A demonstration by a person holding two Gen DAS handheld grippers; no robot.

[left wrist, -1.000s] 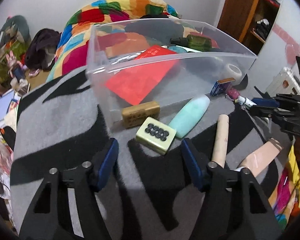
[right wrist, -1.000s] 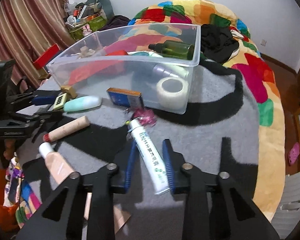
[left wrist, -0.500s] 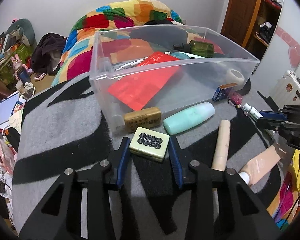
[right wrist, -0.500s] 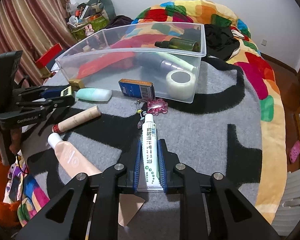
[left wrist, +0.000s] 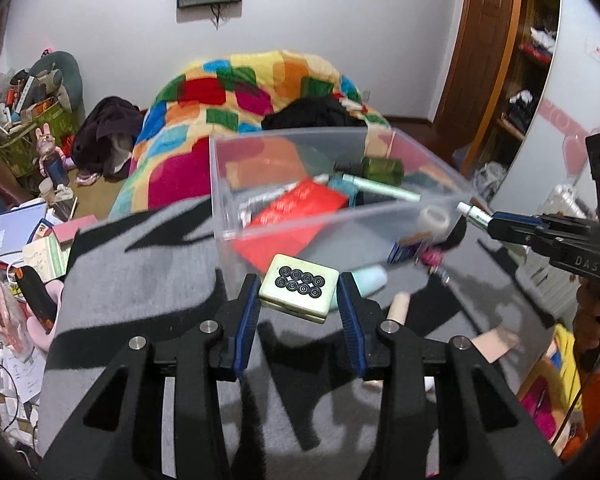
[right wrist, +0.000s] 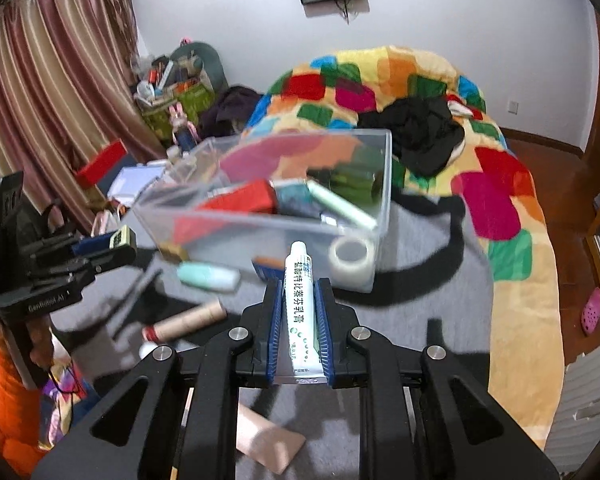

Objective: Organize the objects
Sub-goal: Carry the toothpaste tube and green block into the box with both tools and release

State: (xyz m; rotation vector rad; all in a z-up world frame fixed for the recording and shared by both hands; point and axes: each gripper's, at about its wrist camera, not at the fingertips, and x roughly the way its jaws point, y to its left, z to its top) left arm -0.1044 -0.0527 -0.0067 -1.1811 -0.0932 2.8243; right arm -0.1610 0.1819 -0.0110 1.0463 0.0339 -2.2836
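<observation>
1. Both tools have lifted their loads off the grey-and-black blanket (left wrist: 132, 280) since a second ago, when the left one stood open around the tile and the right one open around the tube; the bin now sits lower and further off in both views.
2. Left tool (left wrist: 298, 308): closed on the mahjong tile (left wrist: 299, 287), pads pressing its two short sides. Tile is off the blanket, held just in front of the clear plastic bin (left wrist: 220, 184), near its front wall.
3. Tile look: cream face with eight black ringed circles in two rows, greenish edge, rigid block, tilted slightly down to the right.
4. Right tool (right wrist: 299, 312): closed on the white ointment tube (right wrist: 299, 300), gripped along its flat lower body, cap end pointing forward at the bin (right wrist: 384, 184). Blue Chinese print, green dots near the crimp.
5. Step in hand, my read: carry phase, both items up, neither over the bin opening yet.
6. Next move likely needs both tools raised above the rim, carried forward over the bin, then opened. Soft tube may sag; tile held only by the edges could pivot.
7. Already in bin: red packet (left wrist: 300, 204), green bottle (left wrist: 382, 170), pale tube (right wrist: 340, 204).
8. Still on the blanket: mint bottle (right wrist: 208, 276), cardboard roll (right wrist: 188, 318), tape roll (right wrist: 350, 258), beige tube (left wrist: 494, 342).
</observation>
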